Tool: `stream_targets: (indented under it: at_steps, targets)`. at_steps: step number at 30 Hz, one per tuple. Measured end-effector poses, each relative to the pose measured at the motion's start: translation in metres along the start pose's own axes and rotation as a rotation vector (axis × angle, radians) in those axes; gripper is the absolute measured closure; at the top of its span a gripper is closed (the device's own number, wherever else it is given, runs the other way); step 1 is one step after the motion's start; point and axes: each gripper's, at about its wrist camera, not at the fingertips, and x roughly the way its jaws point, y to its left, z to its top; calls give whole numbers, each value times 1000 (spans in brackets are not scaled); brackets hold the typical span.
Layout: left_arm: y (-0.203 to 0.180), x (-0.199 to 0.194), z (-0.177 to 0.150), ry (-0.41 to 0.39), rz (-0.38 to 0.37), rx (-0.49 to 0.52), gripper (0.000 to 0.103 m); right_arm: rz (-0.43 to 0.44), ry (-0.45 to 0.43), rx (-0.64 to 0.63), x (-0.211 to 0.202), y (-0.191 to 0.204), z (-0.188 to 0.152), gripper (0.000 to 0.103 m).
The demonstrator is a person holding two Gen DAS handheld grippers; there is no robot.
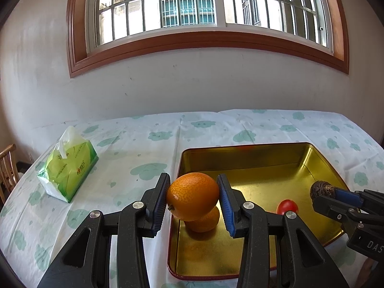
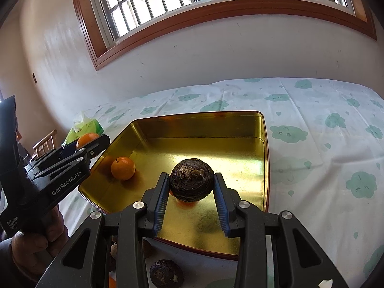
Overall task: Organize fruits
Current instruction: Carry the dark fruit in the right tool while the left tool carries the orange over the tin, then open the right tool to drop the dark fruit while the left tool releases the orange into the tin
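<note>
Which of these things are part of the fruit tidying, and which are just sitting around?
Part of the job:
held orange
orange in tin
small red fruit
held dark brown fruit
gold tin
left tongs
right tongs

Just lying about:
tissue pack
wooden chair

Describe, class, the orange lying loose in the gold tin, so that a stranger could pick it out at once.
Start at the gold tin on the cloud-print tablecloth. Near its left wall sits a small orange, stem up. Unlike the orange gripped by the left gripper, it rests free on the tin's floor.
</note>
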Motion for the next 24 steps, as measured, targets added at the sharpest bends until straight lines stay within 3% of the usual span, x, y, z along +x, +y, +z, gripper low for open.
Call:
stream_targets:
  at_steps: [24]
  targets:
    - [0, 25, -4, 18, -9, 6, 62, -12, -3, -22, 14, 0, 5, 69]
